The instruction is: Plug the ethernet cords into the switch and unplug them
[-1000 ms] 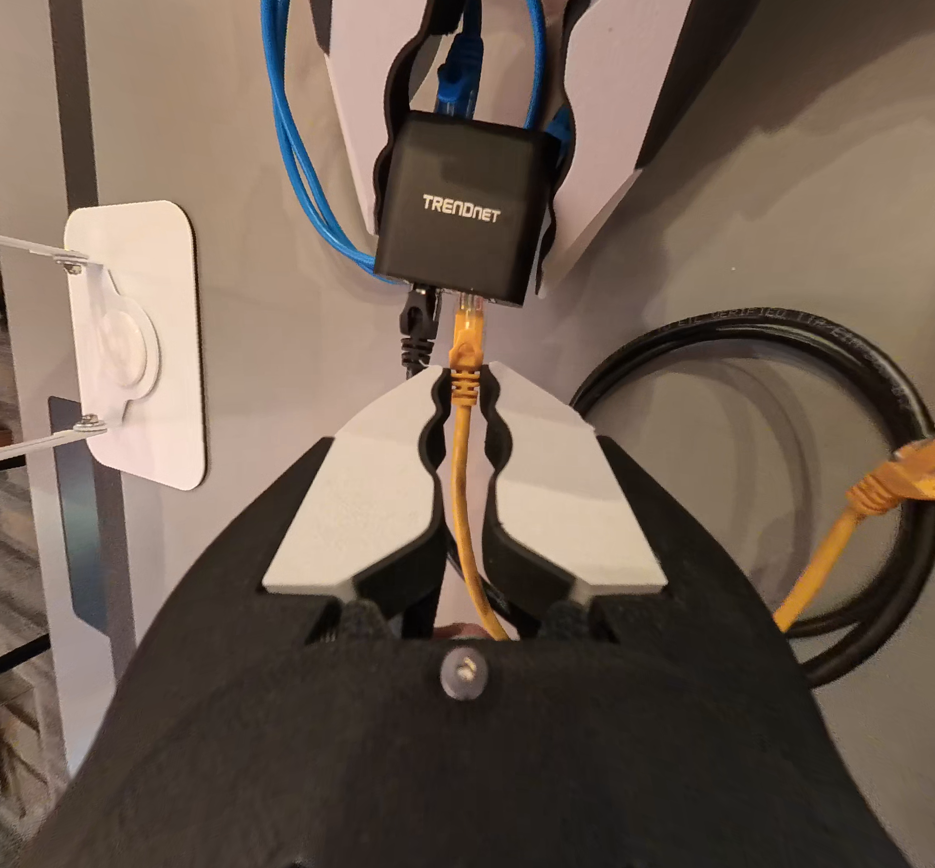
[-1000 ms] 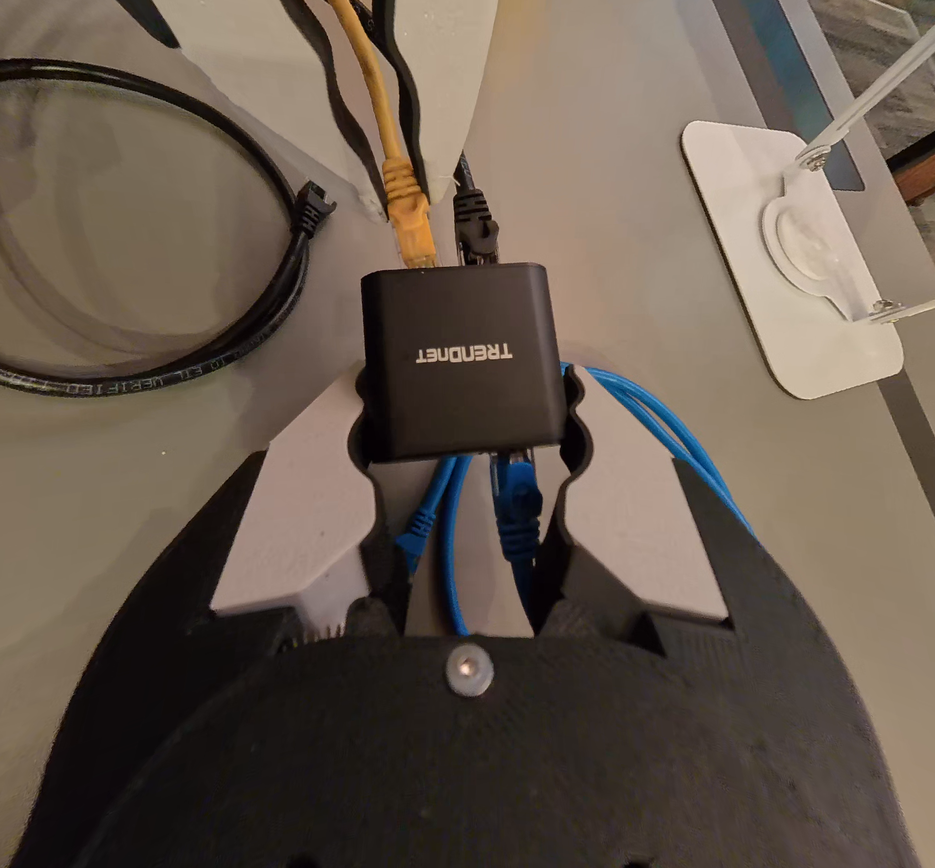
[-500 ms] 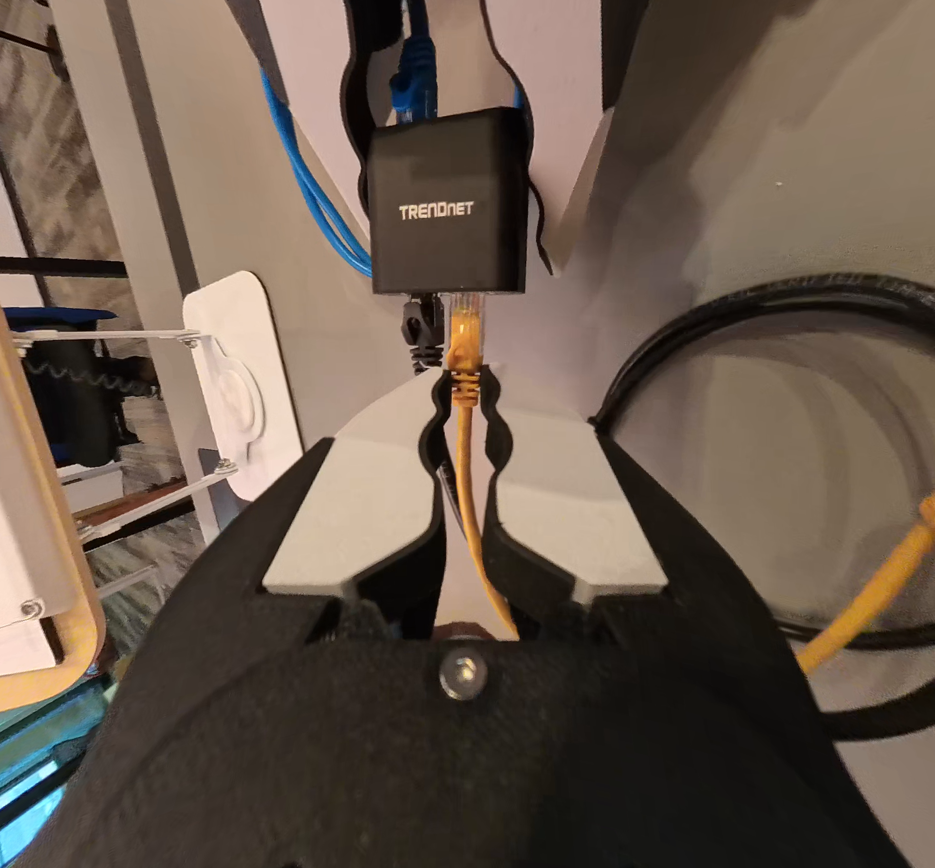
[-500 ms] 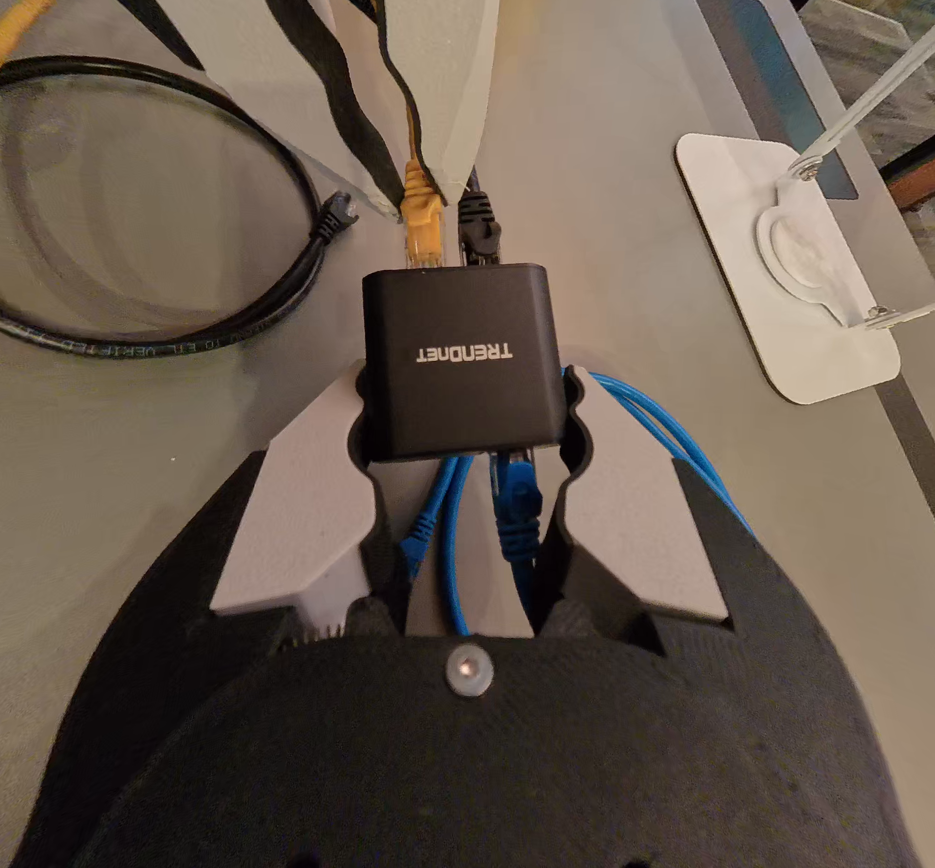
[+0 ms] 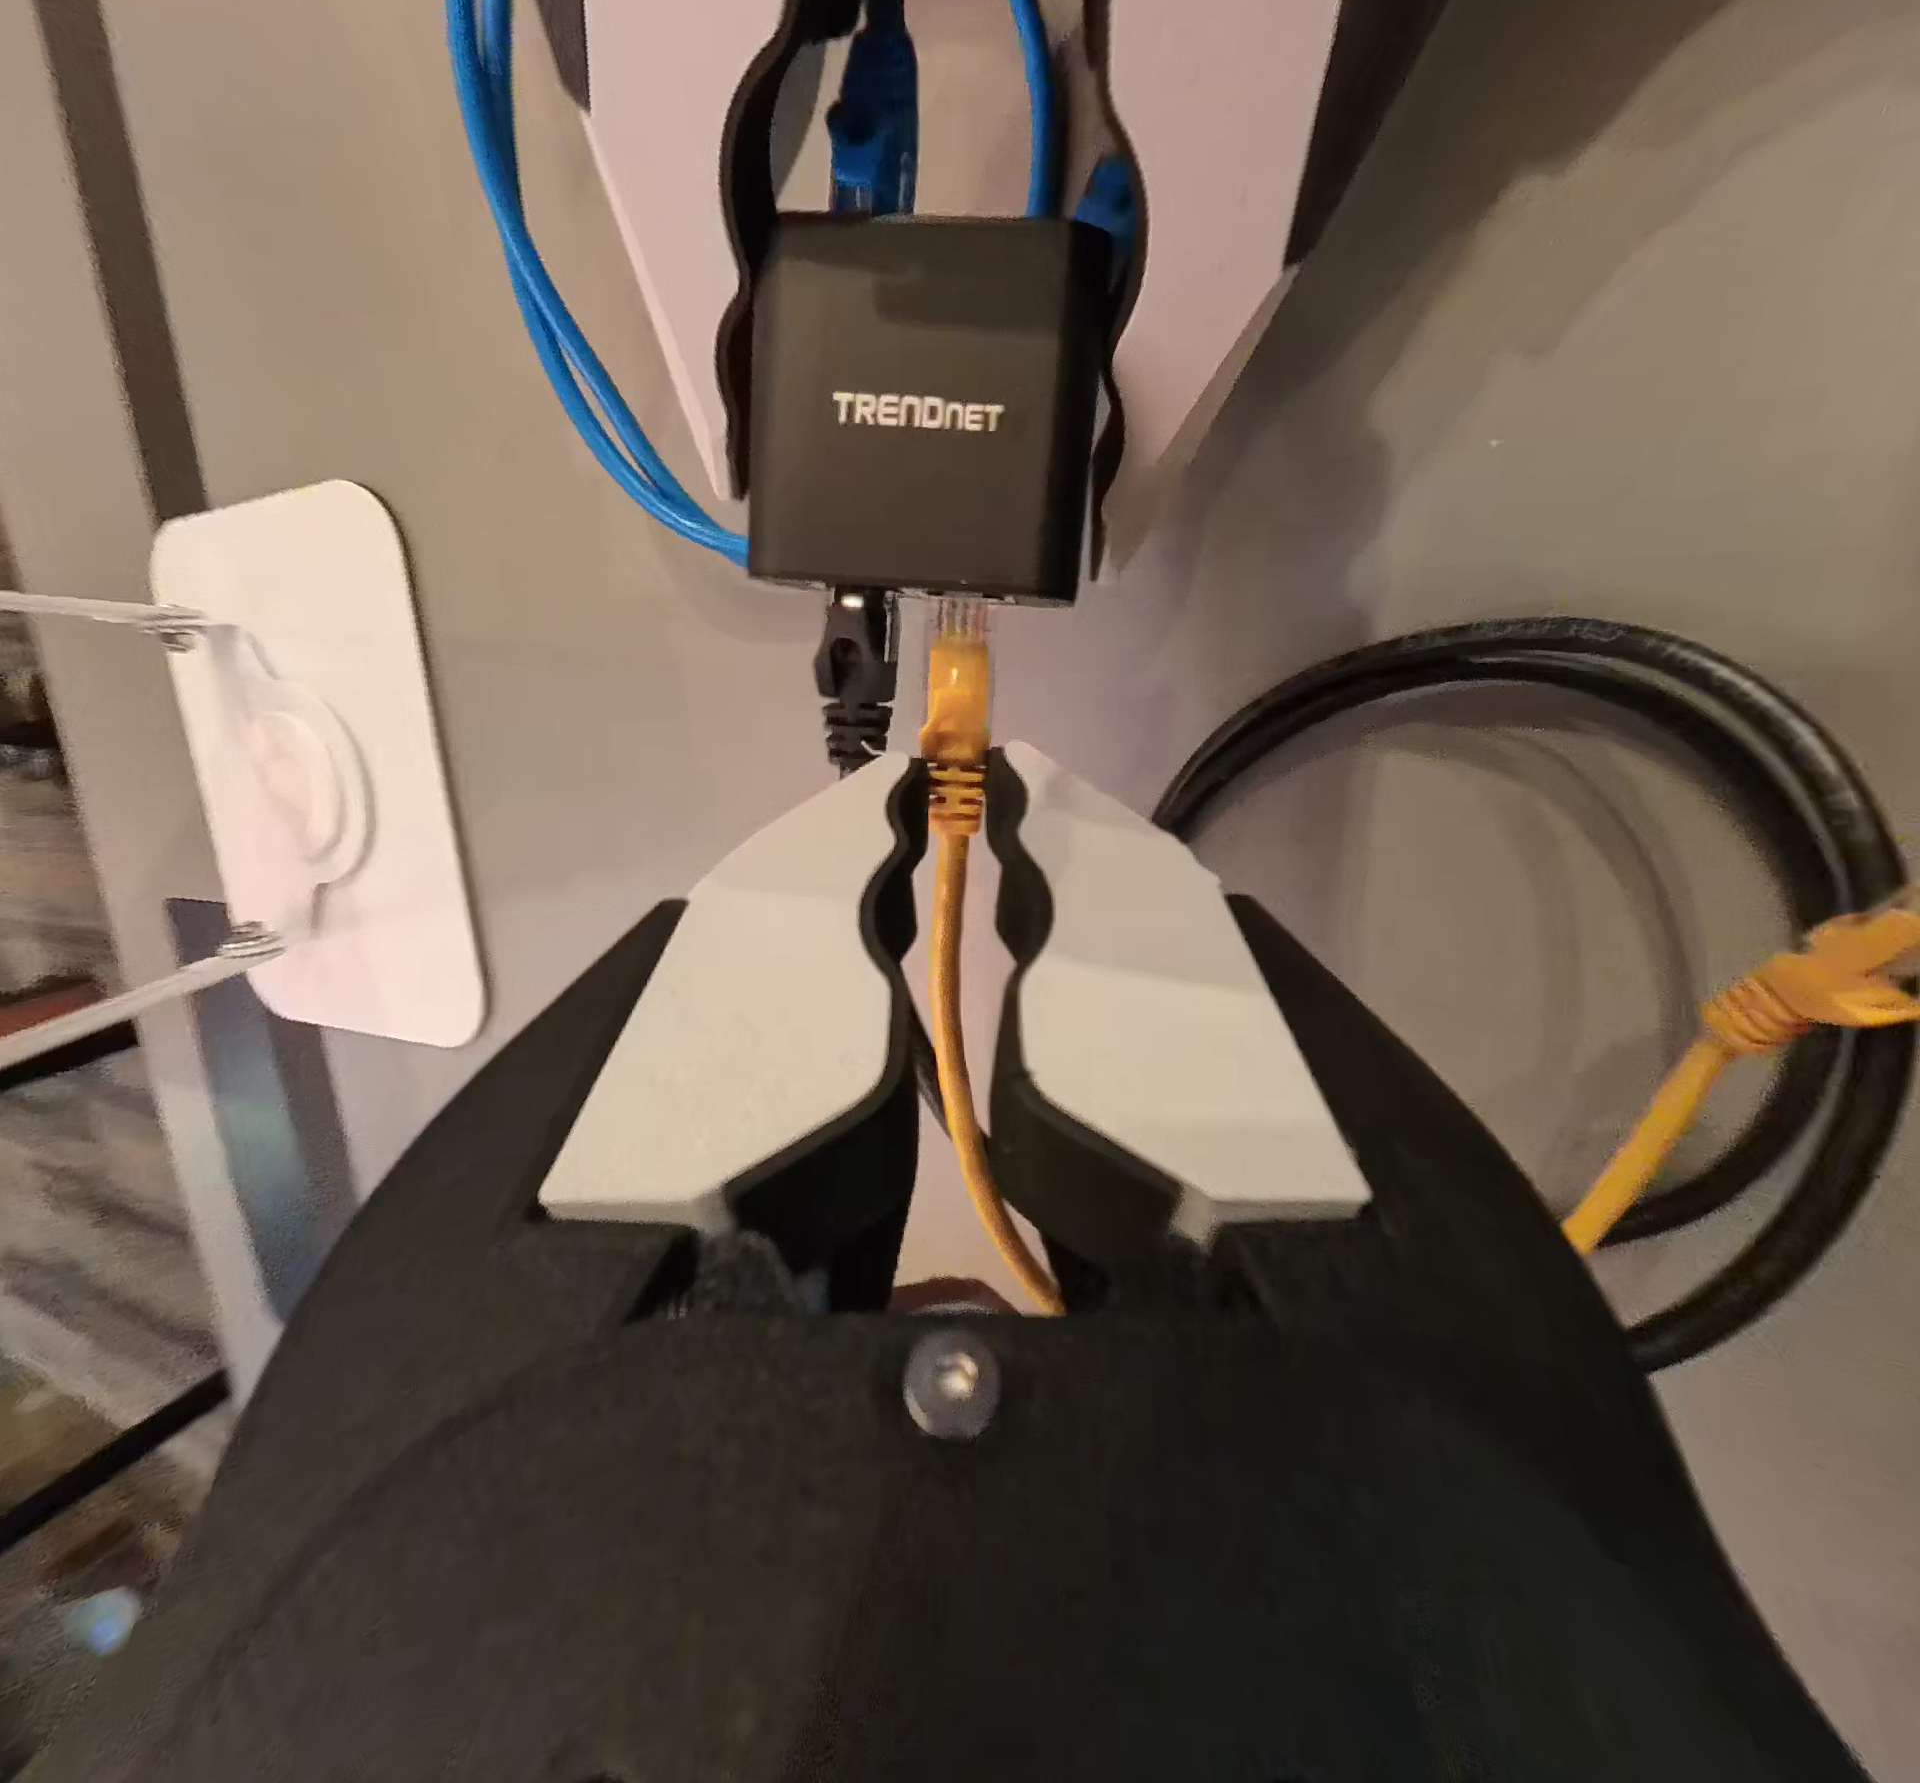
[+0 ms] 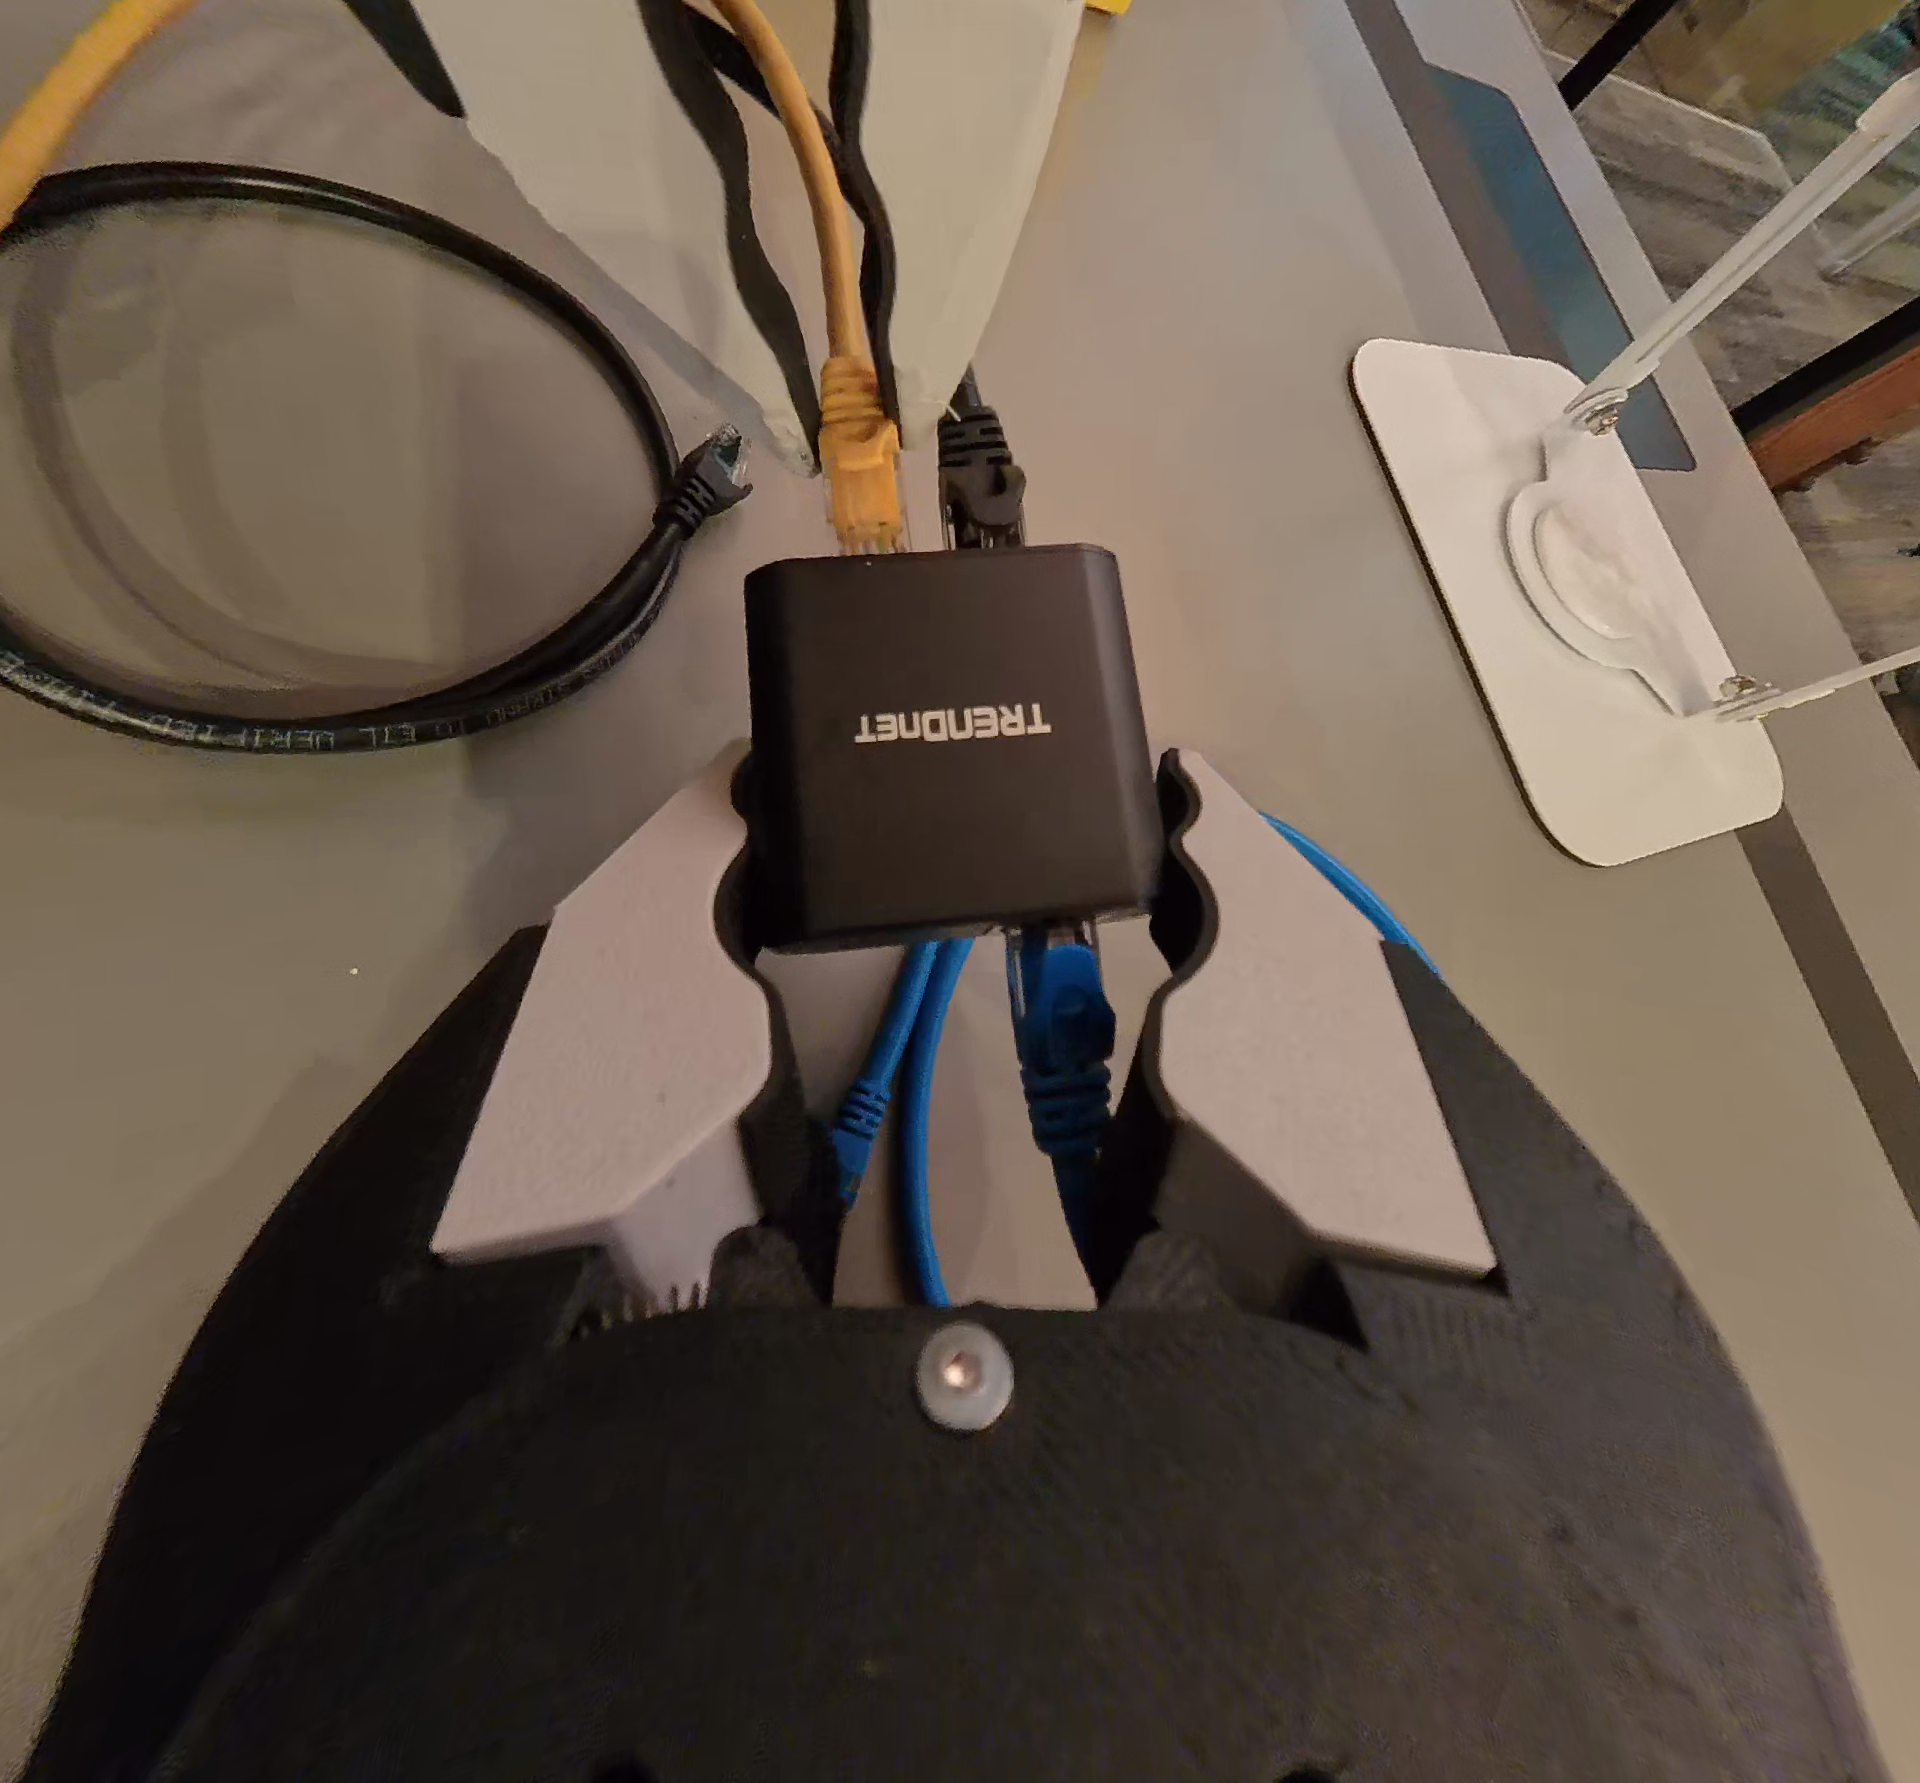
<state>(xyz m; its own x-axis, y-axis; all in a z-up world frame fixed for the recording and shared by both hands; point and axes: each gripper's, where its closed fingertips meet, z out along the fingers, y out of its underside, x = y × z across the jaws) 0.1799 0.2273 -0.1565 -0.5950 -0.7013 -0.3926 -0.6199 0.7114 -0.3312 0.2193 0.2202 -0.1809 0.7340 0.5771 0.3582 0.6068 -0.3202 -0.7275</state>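
A small black switch (image 6: 945, 746) lies on the grey table, and my right gripper (image 6: 951, 777) is shut on its two sides. A blue cord's plug (image 6: 1060, 1037) sits in the switch's near face, and a second blue plug (image 6: 862, 1099) hangs loose beside it. My left gripper (image 5: 954, 769) is shut on the yellow cord (image 5: 951, 902) just behind its plug (image 5: 958, 684). The plug's clear tip is at the switch's (image 5: 914, 403) port. I cannot tell whether it is fully seated. A black plug (image 5: 854, 684) sits in the neighbouring port.
A black cable (image 6: 312, 725) lies coiled on the table, its free plug (image 6: 717, 466) near the left gripper. The yellow cord's other plug (image 5: 1849, 985) rests on that coil. A white stand base (image 6: 1558, 590) with clear arms stands near the table's edge.
My left gripper tilted and swung to the side, then came back square to the switch, still holding the yellow cord at the port. The right gripper has kept its hold on the switch.
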